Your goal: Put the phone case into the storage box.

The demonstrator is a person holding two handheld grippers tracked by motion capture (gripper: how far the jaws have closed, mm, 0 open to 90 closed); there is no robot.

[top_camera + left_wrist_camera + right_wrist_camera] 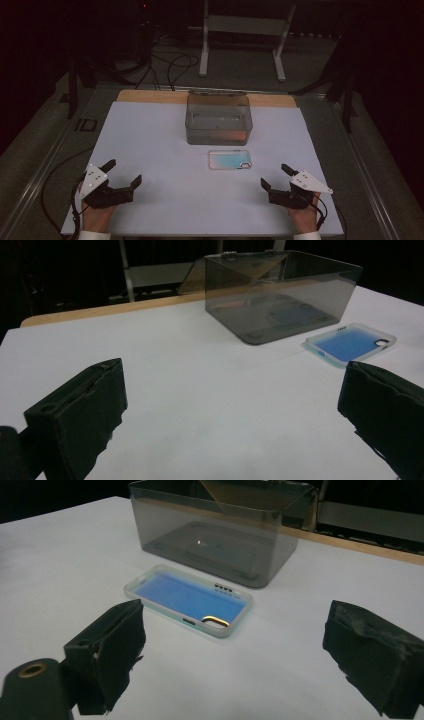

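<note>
glossy plastic phone case (pixel 187 598), smoky clear box (pixel 220 527).

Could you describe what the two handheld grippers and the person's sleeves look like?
Both the left gripper and the right gripper are black, each with two blocky jaws faced in dark, rough-edged pads. Each carries a pale grey three-cornered plate with small dots on top, and a thin black cable trails from each. White cuffs show at both wrists.
</note>
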